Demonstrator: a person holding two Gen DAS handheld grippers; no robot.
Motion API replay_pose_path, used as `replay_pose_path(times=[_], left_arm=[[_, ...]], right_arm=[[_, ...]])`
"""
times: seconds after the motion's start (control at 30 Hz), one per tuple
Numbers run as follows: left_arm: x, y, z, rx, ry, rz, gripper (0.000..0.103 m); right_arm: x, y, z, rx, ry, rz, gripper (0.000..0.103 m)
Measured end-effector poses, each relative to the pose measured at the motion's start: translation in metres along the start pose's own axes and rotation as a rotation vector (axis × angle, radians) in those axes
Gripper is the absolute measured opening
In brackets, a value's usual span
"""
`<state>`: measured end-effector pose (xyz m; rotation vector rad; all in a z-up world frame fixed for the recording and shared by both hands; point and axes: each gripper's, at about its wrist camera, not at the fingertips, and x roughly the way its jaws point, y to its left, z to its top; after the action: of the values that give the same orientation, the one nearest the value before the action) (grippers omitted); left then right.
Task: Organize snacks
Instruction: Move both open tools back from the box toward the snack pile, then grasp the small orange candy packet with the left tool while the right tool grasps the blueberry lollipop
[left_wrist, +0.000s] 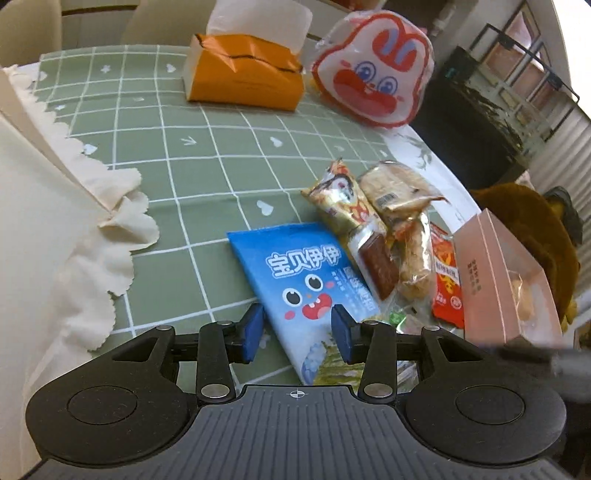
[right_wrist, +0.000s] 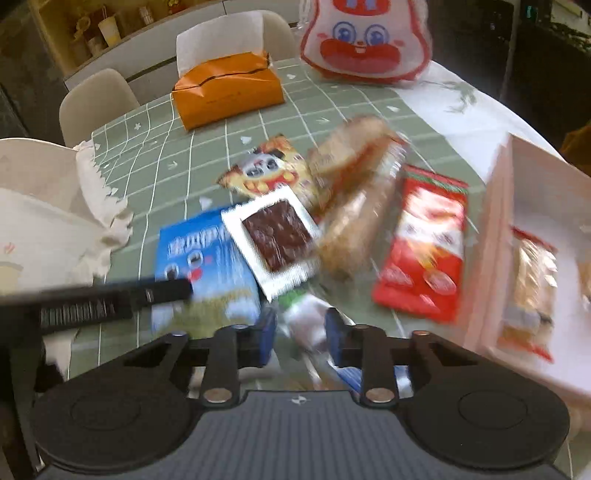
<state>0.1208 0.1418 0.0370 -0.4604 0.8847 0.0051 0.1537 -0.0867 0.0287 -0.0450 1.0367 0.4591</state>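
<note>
Hovering left tool (left_wrist: 297, 334): blue pads apart, low over the blue packet (left_wrist: 306, 280), nothing between them held.
Right tool (right_wrist: 300, 334): pads apart around a white-green wrapper (right_wrist: 308, 325); view blurred, so I cannot tell whether they grip it.
Snack pile: blue packet, dark jerky sachet (right_wrist: 275, 240), panda packet (right_wrist: 271, 171), bread packs (right_wrist: 354, 206) and red packet (right_wrist: 424, 251) lie overlapping on the table (left_wrist: 166, 155).
Pink box (right_wrist: 495, 236): just right of the pile, holding a wrapped snack.
Far edge: orange tissue pack (left_wrist: 243, 72) and rabbit bag (left_wrist: 373, 70).
</note>
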Motion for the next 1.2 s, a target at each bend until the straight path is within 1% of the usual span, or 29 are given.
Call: replay_pose_path(times=[0.03, 0.1, 0.2, 0.27, 0.3, 0.33, 0.37, 0.4, 0.43, 0.5, 0.57, 0.63, 0.67, 0.73, 0.8, 0.87, 0.93, 1.0, 1.07, 1.1, 1.13, 1.2], left_arm=[[-0.004, -0.001, -0.001, -0.005, -0.008, 0.009, 0.045], [-0.013, -0.006, -0.003, -0.007, -0.021, 0.027, 0.045], [-0.027, -0.017, -0.007, 0.020, -0.032, 0.019, 0.045], [-0.031, -0.027, -0.011, 0.043, -0.016, 0.007, 0.045], [-0.032, -0.032, -0.014, 0.050, 0.000, -0.005, 0.045], [-0.031, -0.039, -0.019, 0.050, 0.034, -0.032, 0.045], [-0.029, -0.043, -0.023, 0.046, 0.067, -0.060, 0.045], [-0.027, -0.048, -0.028, 0.041, 0.103, -0.085, 0.045], [-0.023, -0.055, -0.034, 0.035, 0.144, -0.107, 0.045], [-0.018, -0.067, -0.044, 0.032, 0.206, -0.136, 0.044], [-0.013, -0.081, -0.055, 0.037, 0.263, -0.180, 0.044], [-0.007, -0.094, -0.065, 0.046, 0.310, -0.215, 0.044], [-0.005, -0.099, -0.068, 0.057, 0.322, -0.220, 0.044], [-0.001, -0.109, -0.075, 0.083, 0.323, -0.204, 0.044], [0.002, -0.116, -0.079, 0.099, 0.309, -0.185, 0.044], [0.006, -0.127, -0.083, 0.128, 0.289, -0.164, 0.044], [0.009, -0.137, -0.085, 0.197, 0.267, -0.141, 0.044], [0.011, -0.146, -0.088, 0.262, 0.247, -0.118, 0.044], [0.011, -0.153, -0.092, 0.306, 0.236, -0.123, 0.044], [0.012, -0.156, -0.094, 0.335, 0.227, -0.119, 0.044], [0.011, -0.158, -0.096, 0.360, 0.215, -0.115, 0.046], [0.011, -0.159, -0.097, 0.387, 0.203, -0.118, 0.045]], right_arm=[[-0.004, -0.006, -0.008, 0.015, 0.007, 0.004, 0.021], [-0.014, -0.015, -0.025, 0.030, 0.008, 0.002, 0.021], [-0.028, -0.029, -0.049, 0.058, 0.008, 0.016, 0.021], [-0.037, -0.038, -0.062, 0.082, 0.014, 0.054, 0.021], [-0.041, -0.042, -0.067, 0.092, 0.011, 0.068, 0.021], [-0.048, -0.047, -0.072, 0.102, -0.004, 0.069, 0.022], [-0.056, -0.052, -0.077, 0.105, -0.026, 0.046, 0.024], [-0.061, -0.055, -0.080, 0.103, -0.042, 0.016, 0.031], [-0.067, -0.061, -0.084, 0.106, -0.061, -0.025, 0.042], [-0.076, -0.071, -0.090, 0.121, -0.088, -0.096, 0.050], [-0.080, -0.084, -0.098, 0.138, -0.099, -0.156, 0.050], [-0.078, -0.096, -0.103, 0.155, -0.088, -0.183, 0.050], [-0.076, -0.099, -0.107, 0.169, -0.080, -0.187, 0.050], [-0.073, -0.101, -0.111, 0.174, -0.082, -0.186, 0.050], [-0.073, -0.093, -0.116, 0.144, -0.096, -0.194, 0.050], [-0.073, -0.082, -0.121, 0.101, -0.099, -0.173, 0.050], [-0.074, -0.076, -0.125, 0.076, -0.097, -0.155, 0.050], [-0.078, -0.077, -0.130, 0.076, -0.097, -0.158, 0.050], [-0.082, -0.083, -0.134, 0.085, -0.101, -0.189, 0.052], [-0.084, -0.086, -0.137, 0.088, -0.105, -0.210, 0.055], [-0.085, -0.090, -0.139, 0.093, -0.112, -0.235, 0.060], [-0.085, -0.098, -0.141, 0.118, -0.126, -0.296, 0.067]])
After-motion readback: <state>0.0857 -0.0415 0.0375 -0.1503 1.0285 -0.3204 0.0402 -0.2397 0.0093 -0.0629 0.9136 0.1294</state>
